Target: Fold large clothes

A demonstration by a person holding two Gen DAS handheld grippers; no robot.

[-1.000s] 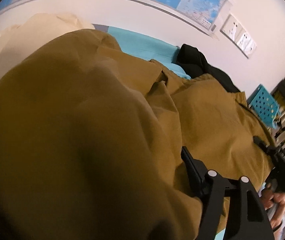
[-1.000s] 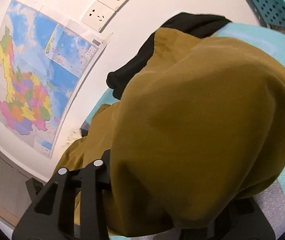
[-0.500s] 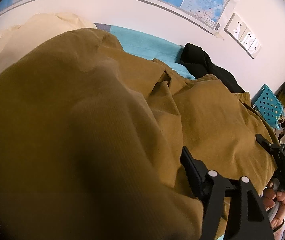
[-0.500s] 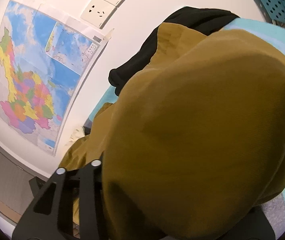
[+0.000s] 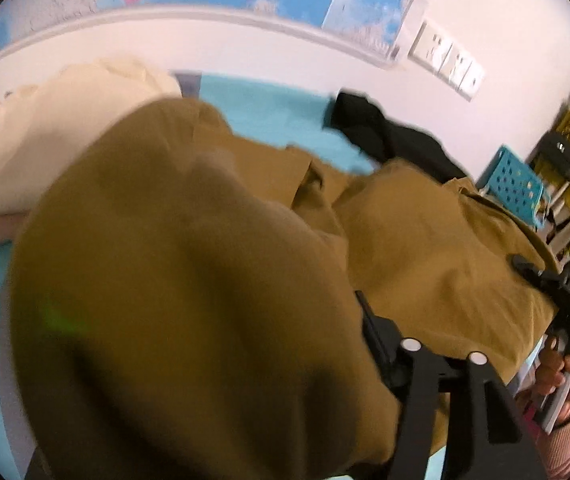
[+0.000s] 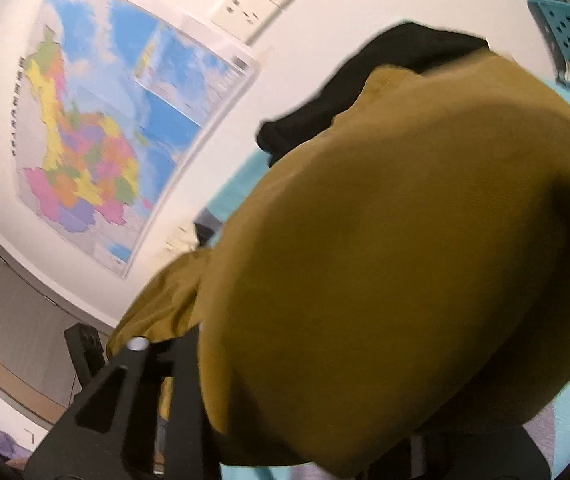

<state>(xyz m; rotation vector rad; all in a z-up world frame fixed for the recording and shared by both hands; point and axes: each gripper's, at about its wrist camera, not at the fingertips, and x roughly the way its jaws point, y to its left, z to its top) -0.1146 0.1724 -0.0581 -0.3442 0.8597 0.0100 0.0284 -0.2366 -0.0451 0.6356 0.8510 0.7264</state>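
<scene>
A large mustard-brown garment [image 5: 189,280] lies over a turquoise surface [image 5: 269,108] and bulges close in front of both cameras. My left gripper [image 5: 365,320] is shut on a fold of it; only its right finger [image 5: 381,344] shows, the cloth covers the rest. In the right wrist view the same garment [image 6: 405,248] fills the frame and drapes over my right gripper [image 6: 221,360], which is shut on its edge; its left finger [image 6: 157,380] shows. The right gripper also shows in the left wrist view [image 5: 525,270], held by a hand at the garment's right edge.
A black garment [image 5: 381,132] lies at the back by the wall. A cream cloth [image 5: 45,136] lies back left. A wall map [image 6: 97,136] and sockets [image 6: 257,4] are on the wall. A turquoise perforated basket [image 5: 517,184] stands at the right.
Both grippers have lifted and moved with the garment; the views tilted up, showing more wall and map. The turquoise surface now shows at the left of the left wrist view.
</scene>
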